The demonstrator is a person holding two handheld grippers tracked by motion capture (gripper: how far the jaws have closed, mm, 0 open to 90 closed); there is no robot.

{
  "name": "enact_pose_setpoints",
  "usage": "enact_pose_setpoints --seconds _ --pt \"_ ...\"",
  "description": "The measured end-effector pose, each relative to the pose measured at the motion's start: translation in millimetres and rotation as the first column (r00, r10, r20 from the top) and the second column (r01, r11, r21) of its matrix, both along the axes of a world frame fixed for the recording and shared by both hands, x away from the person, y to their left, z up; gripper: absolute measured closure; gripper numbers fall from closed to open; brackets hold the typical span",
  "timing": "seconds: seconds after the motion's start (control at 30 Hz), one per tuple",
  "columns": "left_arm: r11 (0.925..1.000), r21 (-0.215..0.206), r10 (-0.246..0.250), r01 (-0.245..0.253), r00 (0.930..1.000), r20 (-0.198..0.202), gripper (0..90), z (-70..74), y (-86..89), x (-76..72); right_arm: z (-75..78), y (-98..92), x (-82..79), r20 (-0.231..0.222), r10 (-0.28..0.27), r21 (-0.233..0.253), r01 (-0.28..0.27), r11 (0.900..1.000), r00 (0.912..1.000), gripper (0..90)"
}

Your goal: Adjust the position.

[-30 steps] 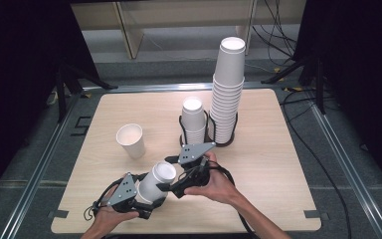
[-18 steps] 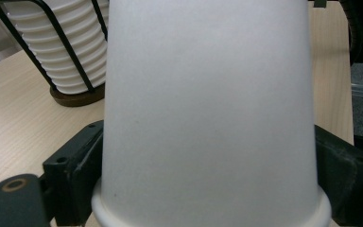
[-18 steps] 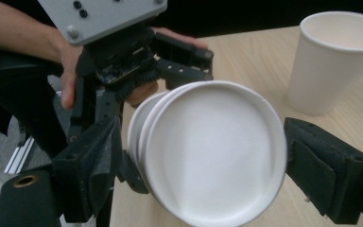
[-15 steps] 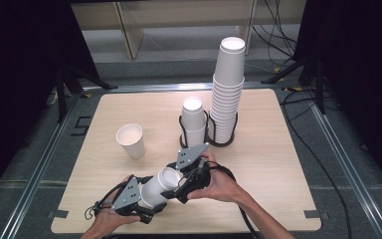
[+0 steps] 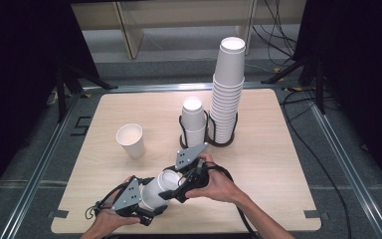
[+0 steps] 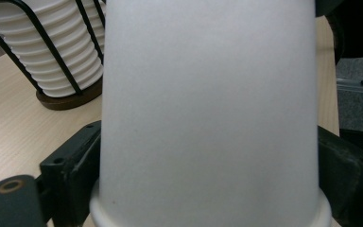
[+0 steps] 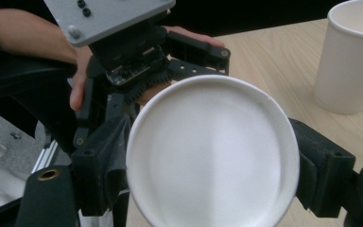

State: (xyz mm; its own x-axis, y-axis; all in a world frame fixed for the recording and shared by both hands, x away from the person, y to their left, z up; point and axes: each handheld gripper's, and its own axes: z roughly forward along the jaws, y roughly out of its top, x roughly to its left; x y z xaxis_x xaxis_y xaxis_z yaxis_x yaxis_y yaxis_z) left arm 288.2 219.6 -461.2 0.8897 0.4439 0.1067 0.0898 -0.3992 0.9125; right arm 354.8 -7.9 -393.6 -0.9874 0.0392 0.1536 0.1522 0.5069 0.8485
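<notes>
Item: paper cup [image 5: 158,191], held sideways above the counter [image 5: 278,164], near edge; left gripper [image 5: 146,206] and right gripper [image 5: 179,186] both clamp it. We judge it light, crushable; grip walls gently

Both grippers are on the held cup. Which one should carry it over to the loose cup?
Left, probably. The left gripper clamps the cup around its body near the rim, while the right gripper sits at its bottom end. The loose cup also stands on the left.

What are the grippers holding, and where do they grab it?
A white paper cup: the left gripper clamps its side near the rim, the right gripper its bottom end.
</notes>
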Motion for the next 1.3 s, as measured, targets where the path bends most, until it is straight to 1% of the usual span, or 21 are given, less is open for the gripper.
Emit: enact_pose_setpoints --seconds 0.13,0.27,0.33,0.37,0.4,0.43,0.47,0.5,0.57,0.6,0.67,0.7,0.77,0.8,0.87,0.9,0.93,1.0,1.03,1.1,1.3 --pt "0.9985 -0.053 0.017 -0.018 0.9998 -0.005 5.4 -1.4 0.8 0.0 1.3 -1.2 0.8 -0.006 -0.001 0.023 0.001 1.000 1.0000 24.1" --pt "0.9921 -0.121 0.032 -0.032 0.9995 -0.002 4.8 1.0 5.3 1.4 3.9 -5.7 2.6 -0.038 -0.027 0.070 0.029 0.997 0.9989 24.5" --pt "0.9906 -0.129 0.044 -0.044 0.9990 0.000 4.7 3.9 9.1 1.4 5.2 -8.0 5.2 -0.032 -0.035 0.110 0.039 0.993 0.9988 24.5" --pt "0.9862 -0.159 0.048 -0.048 0.9988 0.001 4.8 4.0 9.1 1.7 6.2 -9.7 5.7 -0.048 -0.039 0.119 0.045 0.992 0.9981 24.5" --pt "0.9854 -0.160 0.057 -0.057 0.9984 -0.003 4.9 5.2 10.8 1.4 6.8 -11.1 7.3 -0.044 -0.042 0.129 0.047 0.991 0.9982 24.6" --pt "0.9830 -0.174 0.058 -0.058 0.9983 -0.003 4.9 5.7 11.6 2.0 7.4 -12.6 6.8 -0.071 -0.054 0.134 0.063 0.989 0.9960 24.6" --pt "0.9768 -0.205 0.059 -0.060 0.9982 -0.010 5.0 5.4 11.0 2.5 7.6 -13.3 8.7 -0.061 -0.049 0.149 0.058 0.987 0.9969 24.6" --pt "0.9791 -0.192 0.068 -0.068 0.9977 -0.009 5.1 6.7 12.6 2.0 7.7 -14.2 9.6 -0.067 -0.053 0.160 0.063 0.985 0.9963 24.6" --pt "0.9706 -0.229 0.073 -0.074 0.9972 -0.013 5.2 6.8 12.5 2.8 7.9 -16.0 10.3 -0.090 -0.059 0.172 0.074 0.982 0.9942 24.6" --pt "0.9735 -0.213 0.082 -0.084 0.9965 -0.019 5.3 8.3 14.3 2.2 7.5 -16.4 11.9 -0.073 -0.063 0.191 0.076 0.979 0.9953 24.6" --pt "0.9637 -0.254 0.080 -0.081 0.9967 -0.017 5.5 7.8 13.6 2.8 8.2 -18.5 12.4 -0.087 -0.067 0.201 0.084 0.976 0.9939 24.6" --pt "0.9656 -0.243 0.090 -0.092 0.9958 -0.018 5.6 9.2 15.0 2.0 8.3 -19.1 13.0 -0.083 -0.069 0.210 0.086 0.974 0.9941 24.7" --pt "0.9616 -0.253 0.101 -0.106 0.9944 -0.031 6.0 9.9 15.6 1.7 10.2 -21.3 12.5 -0.104 -0.075 0.219 0.097 0.971 0.9917 24.7" --pt "0.9598 -0.263 0.095 -0.099 0.9951 -0.027 7.9 9.4 15.6 2.1 9.9 -21.9 13.9 -0.090 -0.079 0.234 0.098 0.967 0.9929 24.8" --pt "0.9582 -0.266 0.100 -0.106 0.9944 -0.034 15.7 9.9 16.2 1.4 11.2 -25.5 14.9 -0.109 -0.095 0.244 0.119 0.963 0.9896 24.8" --pt "0.9571 -0.270 0.099 -0.106 0.9944 -0.039 13.3 10.3 16.3 1.4 11.5 -27.3 16.0 -0.121 -0.092 0.251 0.120 0.961 0.9883 24.8" --pt "0.9559 -0.274 0.098 -0.106 0.9943 -0.041 11.6 10.5 16.3 1.5 12.1 -29.7 17.7 -0.104 -0.107 0.257 0.131 0.958 0.9888 24.8" --pt "0.9547 -0.278 0.098 -0.107 0.9941 -0.046 14.7 10.6 16.3 2.1 12.9 -31.9 17.9 -0.135 -0.107 0.271 0.141 0.952 0.9850 24.8" --pt "0.9545 -0.279 0.097 -0.106 0.9942 -0.047 13.9 10.5 16.3 2.3 13.2 -33.0 18.8 -0.125 -0.115 0.283 0.146 0.948 0.9855 24.8" --pt "0.9483 -0.300 0.093 -0.103 0.9945 -0.049 14.6 9.9 15.7 2.9 14.0 -33.4 18.8 -0.124 -0.110 0.294 0.142 0.945 0.9862 24.8" --pt "0.9484 -0.287 0.124 -0.136 0.9905 -0.059 9.5 11.0 16.8 2.6 12.4 -31.4 17.8 -0.117 -0.093 0.290 0.124 0.949 0.9887 24.8"
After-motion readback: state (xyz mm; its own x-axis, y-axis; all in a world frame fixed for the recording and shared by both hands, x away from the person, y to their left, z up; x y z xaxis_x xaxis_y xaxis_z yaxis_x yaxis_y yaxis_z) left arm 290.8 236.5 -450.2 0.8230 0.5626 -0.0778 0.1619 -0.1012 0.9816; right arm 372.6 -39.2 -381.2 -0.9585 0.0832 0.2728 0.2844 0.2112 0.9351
